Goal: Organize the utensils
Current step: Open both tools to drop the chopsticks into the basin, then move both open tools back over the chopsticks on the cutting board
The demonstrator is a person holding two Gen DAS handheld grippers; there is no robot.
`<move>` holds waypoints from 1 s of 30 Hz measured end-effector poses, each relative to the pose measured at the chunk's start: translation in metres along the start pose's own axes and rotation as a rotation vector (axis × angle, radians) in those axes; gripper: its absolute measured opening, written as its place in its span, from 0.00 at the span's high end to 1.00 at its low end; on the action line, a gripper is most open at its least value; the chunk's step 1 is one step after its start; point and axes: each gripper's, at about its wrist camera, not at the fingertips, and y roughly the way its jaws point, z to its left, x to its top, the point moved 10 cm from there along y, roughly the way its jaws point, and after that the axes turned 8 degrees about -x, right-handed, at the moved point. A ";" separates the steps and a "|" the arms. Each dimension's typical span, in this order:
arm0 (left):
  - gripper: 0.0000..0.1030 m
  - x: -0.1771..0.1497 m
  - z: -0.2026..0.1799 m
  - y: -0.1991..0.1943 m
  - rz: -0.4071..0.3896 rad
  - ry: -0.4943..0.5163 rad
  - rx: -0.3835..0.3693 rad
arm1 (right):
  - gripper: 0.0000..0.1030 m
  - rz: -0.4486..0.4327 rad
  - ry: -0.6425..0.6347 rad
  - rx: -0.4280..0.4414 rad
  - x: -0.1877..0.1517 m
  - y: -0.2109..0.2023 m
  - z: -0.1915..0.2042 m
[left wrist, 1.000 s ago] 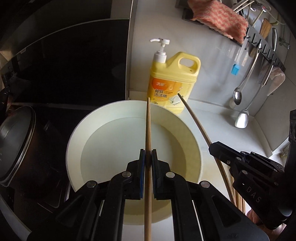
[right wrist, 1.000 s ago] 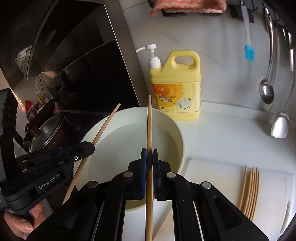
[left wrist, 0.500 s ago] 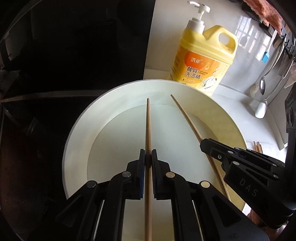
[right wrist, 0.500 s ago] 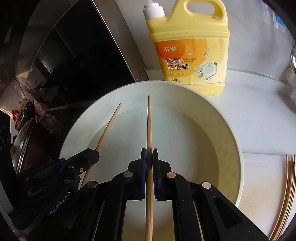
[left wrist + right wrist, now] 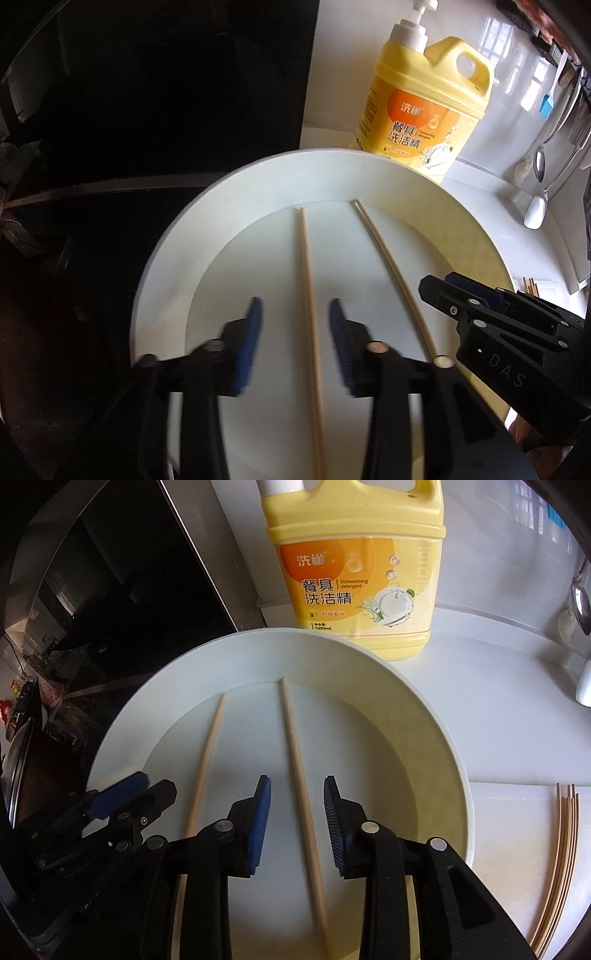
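Note:
Two wooden chopsticks lie inside a wide white bowl [image 5: 173, 258] [image 5: 436, 720]. The left chopstick [image 5: 308, 295] [image 5: 205, 760] lies between the open jaws of my left gripper [image 5: 295, 306], which also shows in the right wrist view [image 5: 125, 794]. The right chopstick [image 5: 299, 760] [image 5: 391, 266] lies between the open jaws of my right gripper [image 5: 297, 786], which also shows in the left wrist view [image 5: 443, 288]. Neither gripper holds anything.
A yellow dish-soap bottle [image 5: 424, 107] [image 5: 354, 561] stands behind the bowl. Several more chopsticks [image 5: 561, 853] lie on a white board to the right. Spoons and ladles [image 5: 543, 162] hang on the wall at right. A dark stove area [image 5: 129, 110] lies to the left.
Both grippers came down over the bowl and opened, letting go of the chopsticks, which now lie in the bowl.

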 end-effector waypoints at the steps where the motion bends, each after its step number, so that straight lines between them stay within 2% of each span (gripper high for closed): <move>1: 0.37 0.003 0.002 -0.005 -0.019 -0.004 0.004 | 0.72 -0.006 0.000 -0.004 0.000 -0.002 -0.001; 5: 0.34 0.004 0.007 -0.015 -0.026 -0.011 0.037 | 0.72 -0.025 0.001 -0.008 -0.002 -0.009 -0.005; 8: 0.19 0.003 0.010 -0.023 -0.035 -0.015 0.064 | 0.70 -0.029 0.006 -0.003 -0.008 -0.015 -0.007; 10: 0.18 0.001 0.008 -0.028 -0.040 -0.014 0.063 | 0.65 -0.033 0.003 -0.001 -0.010 -0.020 -0.006; 14: 0.16 -0.004 0.005 -0.037 -0.046 -0.003 0.070 | 0.62 -0.062 0.000 0.008 -0.013 -0.033 -0.005; 16: 0.14 -0.006 0.004 -0.042 -0.055 0.002 0.070 | 0.57 -0.079 0.003 0.008 -0.013 -0.037 -0.006; 20: 0.13 -0.012 -0.004 -0.049 -0.062 0.028 0.067 | 0.56 -0.103 0.018 0.020 -0.028 -0.064 -0.017; 25: 0.13 -0.023 -0.025 -0.056 -0.060 0.058 0.047 | 0.47 -0.134 0.044 -0.002 -0.048 -0.091 -0.040; 30: 0.13 -0.030 -0.061 -0.065 -0.073 0.084 0.009 | 0.44 -0.143 0.084 -0.038 -0.071 -0.109 -0.079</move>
